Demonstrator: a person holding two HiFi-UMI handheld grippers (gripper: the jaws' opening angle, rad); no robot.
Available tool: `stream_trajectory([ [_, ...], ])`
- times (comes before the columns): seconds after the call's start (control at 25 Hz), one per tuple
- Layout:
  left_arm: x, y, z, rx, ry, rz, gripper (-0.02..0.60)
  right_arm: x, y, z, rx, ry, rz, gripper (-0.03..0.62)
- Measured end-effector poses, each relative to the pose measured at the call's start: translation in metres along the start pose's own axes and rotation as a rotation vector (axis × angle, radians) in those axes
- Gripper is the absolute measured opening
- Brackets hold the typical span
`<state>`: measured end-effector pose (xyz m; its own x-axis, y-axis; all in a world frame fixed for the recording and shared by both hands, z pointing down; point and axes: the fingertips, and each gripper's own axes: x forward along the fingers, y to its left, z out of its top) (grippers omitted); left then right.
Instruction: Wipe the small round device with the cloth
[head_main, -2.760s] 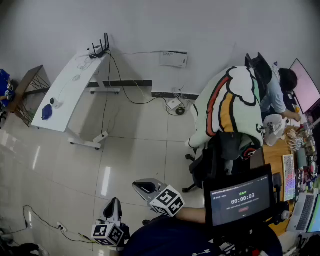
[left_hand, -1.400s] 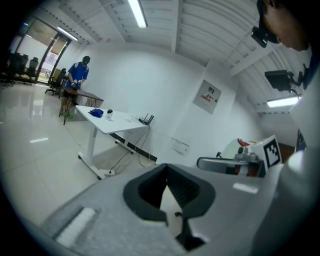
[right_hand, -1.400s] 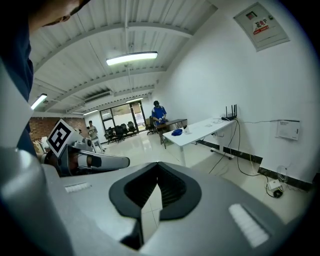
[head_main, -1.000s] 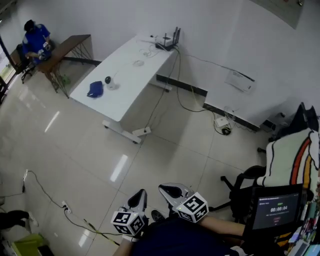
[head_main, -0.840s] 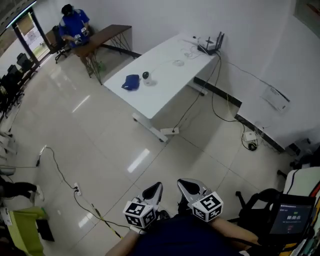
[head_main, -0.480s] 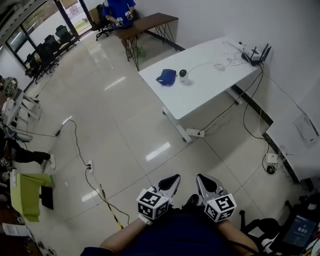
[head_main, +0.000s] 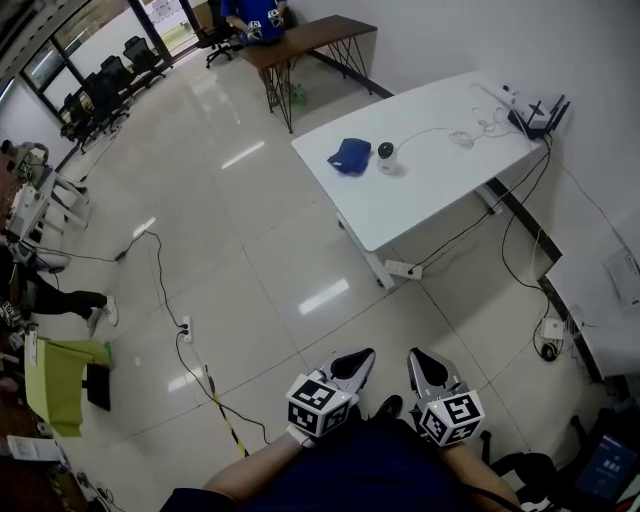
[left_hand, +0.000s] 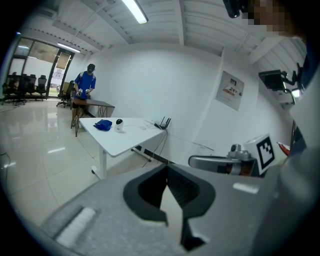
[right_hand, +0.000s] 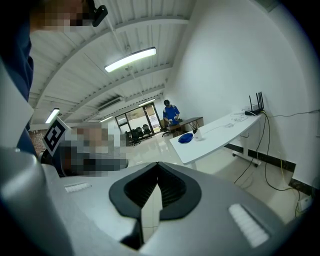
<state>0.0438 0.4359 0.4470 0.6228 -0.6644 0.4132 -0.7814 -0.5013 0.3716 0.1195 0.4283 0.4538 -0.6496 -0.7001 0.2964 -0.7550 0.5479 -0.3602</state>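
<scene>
On a white table (head_main: 440, 170) far across the room stands the small round white device (head_main: 386, 154) with a dark face, and a blue cloth (head_main: 349, 156) lies just to its left. The cloth (left_hand: 103, 124) and device (left_hand: 119, 124) look tiny in the left gripper view, and the right gripper view shows them as the cloth (right_hand: 185, 137) and device (right_hand: 196, 134) too. My left gripper (head_main: 360, 357) and right gripper (head_main: 417, 357) are held close to my body at the bottom of the head view, both shut and empty, far from the table.
A router (head_main: 540, 116) and white cables (head_main: 480, 125) sit at the table's far end, with black leads (head_main: 520, 230) trailing to the wall. A cable and power strip (head_main: 186, 330) run over the glossy floor on the left. A person (head_main: 255, 15) works at a brown desk (head_main: 315, 35) behind.
The view has swung from a desk with a monitor and a chair round to the white table, which now lies ahead and nearer. Both grippers stay shut, low in the frame.
</scene>
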Motion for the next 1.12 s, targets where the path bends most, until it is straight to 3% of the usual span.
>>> stream_trajectory([
  [0.56,0.026,0.121,0.06,-0.033,0.01,-0.139,0.002,0.117,0.004,0.035,-0.015,0.028,-0.138,0.005],
  [0.88,0.04,0.166,0.073,-0.005,-0.002,-0.123,0.002,0.157,-0.003,0.046,-0.02,0.057,-0.164,0.005],
  [1.12,0.065,0.183,0.085,0.001,0.009,-0.104,0.002,0.19,-0.022,0.056,-0.011,0.064,-0.115,0.005],
])
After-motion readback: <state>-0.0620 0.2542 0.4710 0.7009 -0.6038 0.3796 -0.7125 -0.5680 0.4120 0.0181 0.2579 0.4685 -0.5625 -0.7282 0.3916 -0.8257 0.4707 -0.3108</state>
